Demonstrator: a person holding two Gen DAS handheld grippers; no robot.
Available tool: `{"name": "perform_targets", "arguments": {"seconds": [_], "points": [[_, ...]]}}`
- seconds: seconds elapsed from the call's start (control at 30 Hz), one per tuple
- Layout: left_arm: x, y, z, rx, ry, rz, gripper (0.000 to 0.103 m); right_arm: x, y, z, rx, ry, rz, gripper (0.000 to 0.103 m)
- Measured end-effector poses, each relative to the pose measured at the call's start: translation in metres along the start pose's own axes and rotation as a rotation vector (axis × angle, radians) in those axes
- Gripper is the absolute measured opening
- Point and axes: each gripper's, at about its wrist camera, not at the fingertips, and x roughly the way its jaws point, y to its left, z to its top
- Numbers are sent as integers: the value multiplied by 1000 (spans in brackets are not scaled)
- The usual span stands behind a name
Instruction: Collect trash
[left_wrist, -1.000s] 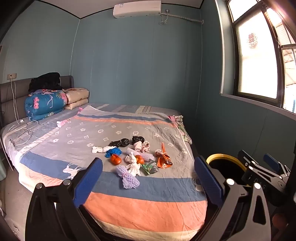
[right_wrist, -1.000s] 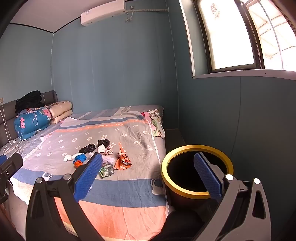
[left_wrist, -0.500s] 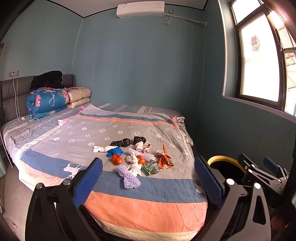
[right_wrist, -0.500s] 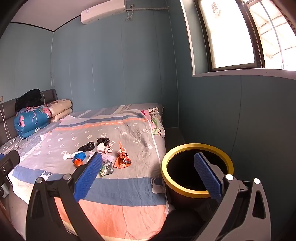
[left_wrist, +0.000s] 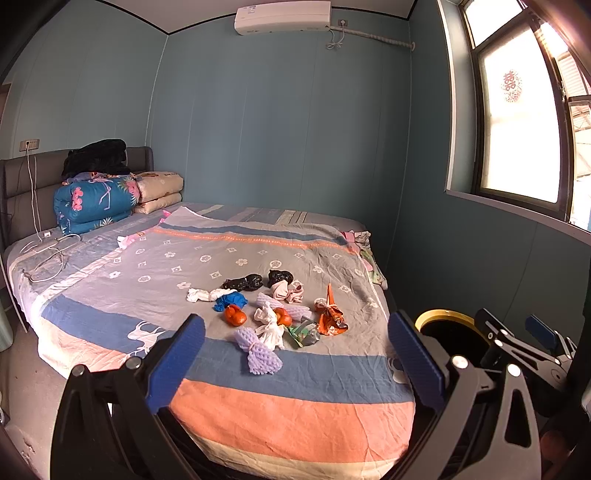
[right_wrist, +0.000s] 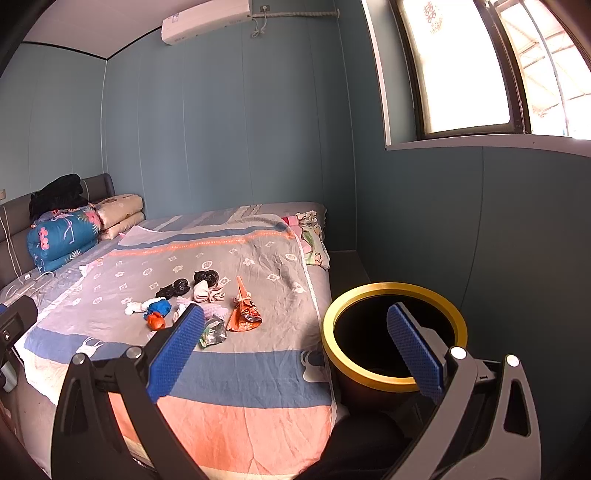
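Observation:
Several bits of trash lie in a cluster on the bed (left_wrist: 303, 406): a purple foam net (left_wrist: 258, 354), a white wad (left_wrist: 271, 326), an orange wrapper (left_wrist: 330, 314), an orange lump (left_wrist: 235, 315), blue plastic (left_wrist: 231, 301), black bags (left_wrist: 243, 282). The same orange wrapper (right_wrist: 243, 314) and a green-silver wrapper (right_wrist: 213, 332) show in the right wrist view. A black bin with a yellow rim (right_wrist: 393, 291) stands on the floor right of the bed. My left gripper (left_wrist: 295, 350) is open, short of the trash. My right gripper (right_wrist: 295, 345) is open beside the bin, holding nothing.
Folded quilts (left_wrist: 94, 201) and pillows (left_wrist: 159, 192) are stacked at the headboard, with a white cable (left_wrist: 48, 254) on the sheet. Clothing (right_wrist: 314, 240) hangs off the bed's far right corner. A wall and window (right_wrist: 461, 66) close off the right side, leaving a narrow gap there.
Both views have tilted up slightly and the bed sits a little lower in frame. The trash has not moved and both grippers stay open.

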Motion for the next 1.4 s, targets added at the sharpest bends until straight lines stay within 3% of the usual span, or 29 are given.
{"name": "perform_targets", "arguments": {"seconds": [1.4], "points": [[-2,3,-7,-4,23,-2,96,3,-1,-3,-4,15,-2,95]]}}
